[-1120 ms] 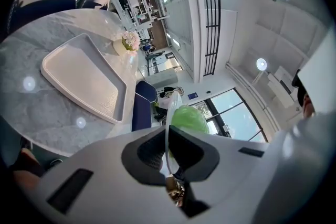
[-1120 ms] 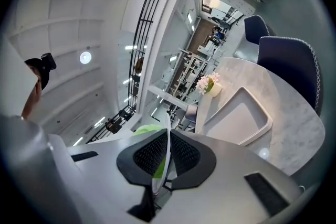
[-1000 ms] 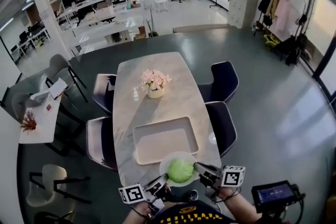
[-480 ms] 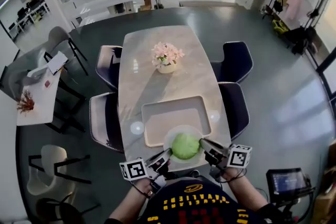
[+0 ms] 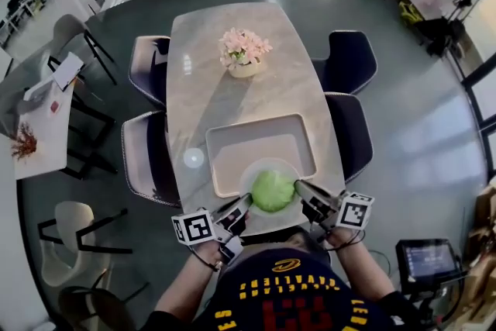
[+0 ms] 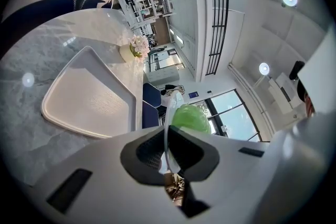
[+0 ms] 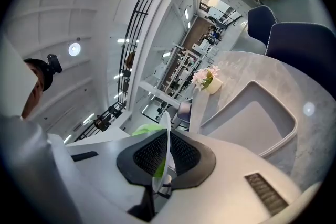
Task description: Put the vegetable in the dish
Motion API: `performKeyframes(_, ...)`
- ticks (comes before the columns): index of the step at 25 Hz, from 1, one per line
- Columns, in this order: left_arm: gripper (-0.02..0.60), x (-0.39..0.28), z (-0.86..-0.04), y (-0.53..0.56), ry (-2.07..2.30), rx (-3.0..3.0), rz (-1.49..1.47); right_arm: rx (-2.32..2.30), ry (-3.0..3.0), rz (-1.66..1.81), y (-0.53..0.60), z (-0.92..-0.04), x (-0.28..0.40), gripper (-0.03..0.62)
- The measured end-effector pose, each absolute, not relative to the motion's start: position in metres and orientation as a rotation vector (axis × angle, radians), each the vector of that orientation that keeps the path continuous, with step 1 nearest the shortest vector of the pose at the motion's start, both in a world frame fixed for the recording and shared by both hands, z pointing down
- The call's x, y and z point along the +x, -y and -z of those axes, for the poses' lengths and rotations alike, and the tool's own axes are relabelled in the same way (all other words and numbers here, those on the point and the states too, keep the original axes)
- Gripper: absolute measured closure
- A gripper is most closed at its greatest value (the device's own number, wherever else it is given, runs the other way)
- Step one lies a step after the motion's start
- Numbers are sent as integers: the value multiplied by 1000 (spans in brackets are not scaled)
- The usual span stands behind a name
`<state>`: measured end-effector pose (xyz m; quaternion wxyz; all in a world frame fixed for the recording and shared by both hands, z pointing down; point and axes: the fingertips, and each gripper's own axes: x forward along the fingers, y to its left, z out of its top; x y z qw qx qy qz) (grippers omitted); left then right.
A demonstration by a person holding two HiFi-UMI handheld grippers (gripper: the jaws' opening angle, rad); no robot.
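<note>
Plate with vegetable pinched from 2 sides at the tabletop's near edge

Left tool (image 5: pixel 242 207) is pressed onto the plate (image 5: pixel 256 171) rim. The green vegetable (image 5: pixel 273 191) sits loose mid-plate, and the right tool (image 5: pixel 301 191) is pressed onto the opposite rim. Risk: there are only 2 thin rim grips, so uneven pull or tilt could roll the vegetable off or slip the rim free, probably past the tabletop (image 5: pixel 232 89) edge. Room: left chairs (image 5: pixel 144 159) are tucked in and the tray (image 5: pixel 225 137), likely the dish, lies bare just ahead. The flower pot (image 5: pixel 245 67) is well beyond, and the right chairs (image 5: pixel 350 124) are off the path.
</note>
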<state>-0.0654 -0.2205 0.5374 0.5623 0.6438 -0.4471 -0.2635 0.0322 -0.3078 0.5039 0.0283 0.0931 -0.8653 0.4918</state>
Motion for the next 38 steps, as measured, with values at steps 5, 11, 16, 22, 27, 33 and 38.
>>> performKeyframes(5,571,-64,-544,232,1080,1481,630,259,2658,-1529,321,-511,31,572)
performKeyframes(11,569,-58,-554,242,1131,1418,639,166,2655,-1542,334,-515,27,572)
performKeyframes(16,568,-63,-561,253,1166,1439,591,158,2637,-1550,343,-527,24,572)
performKeyframes(22,565,-73,-572,266,1176,1422,561,186,2604,-1535,356,-544,16,572)
performKeyframes(27,563,-80,-586,278,1172,1389,531,229,2569,-1544,368,-560,10,572)
performKeyframes(33,561,-88,-611,297,1149,1361,505,288,2513,-1564,384,-587,2,571)
performKeyframes(38,560,-94,-633,305,1118,1301,507,325,2462,-1611,393,-611,-3,571)
